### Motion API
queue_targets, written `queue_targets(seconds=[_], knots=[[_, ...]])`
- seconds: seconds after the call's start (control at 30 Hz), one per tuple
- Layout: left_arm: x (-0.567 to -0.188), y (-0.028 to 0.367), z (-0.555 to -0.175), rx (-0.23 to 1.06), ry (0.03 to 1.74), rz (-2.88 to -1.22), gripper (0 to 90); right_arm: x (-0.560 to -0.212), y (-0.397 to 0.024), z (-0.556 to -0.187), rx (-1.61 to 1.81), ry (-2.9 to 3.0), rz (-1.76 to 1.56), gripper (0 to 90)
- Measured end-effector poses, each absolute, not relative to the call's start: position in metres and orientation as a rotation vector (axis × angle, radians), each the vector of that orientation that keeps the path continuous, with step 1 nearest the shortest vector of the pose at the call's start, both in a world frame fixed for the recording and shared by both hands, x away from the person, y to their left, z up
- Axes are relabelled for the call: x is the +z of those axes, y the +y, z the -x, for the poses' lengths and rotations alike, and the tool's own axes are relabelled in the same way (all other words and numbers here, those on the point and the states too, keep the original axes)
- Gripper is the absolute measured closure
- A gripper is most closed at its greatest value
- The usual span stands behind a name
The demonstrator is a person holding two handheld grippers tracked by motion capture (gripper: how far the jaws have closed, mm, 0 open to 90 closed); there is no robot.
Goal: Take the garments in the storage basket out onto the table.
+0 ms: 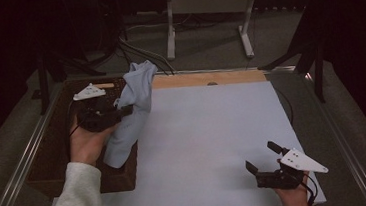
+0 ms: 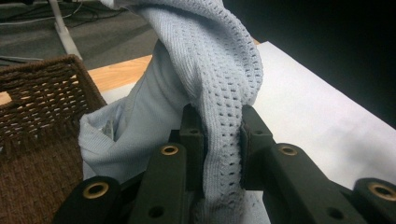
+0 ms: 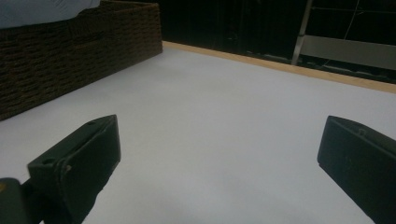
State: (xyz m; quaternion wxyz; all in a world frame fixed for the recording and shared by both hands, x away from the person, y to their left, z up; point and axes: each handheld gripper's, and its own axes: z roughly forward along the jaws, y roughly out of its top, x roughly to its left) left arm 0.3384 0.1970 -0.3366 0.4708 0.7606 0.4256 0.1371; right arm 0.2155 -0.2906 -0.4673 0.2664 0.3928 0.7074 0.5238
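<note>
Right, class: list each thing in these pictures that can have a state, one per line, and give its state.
Left hand-held gripper: shut on the light blue knitted garment.
Light blue knitted garment: lifted, bunched, its lower end hanging into the basket.
Right hand-held gripper: open, nothing between its jaws, over the white table top.
Wicker basket: upright on the table's left side.
White table top: bare.

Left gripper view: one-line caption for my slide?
Left gripper shut on a pale blue knit cloth, lifted beside the wicker basket.
</note>
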Motion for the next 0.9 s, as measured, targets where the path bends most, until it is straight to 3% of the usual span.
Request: queue_targets(seconds=[0.9], knots=[[-0.338, 0.183, -0.34, 0.304, 1.014, -1.863, 76.1, -0.468, -0.29, -0.216, 1.415, 1.913, -1.06, 0.0]])
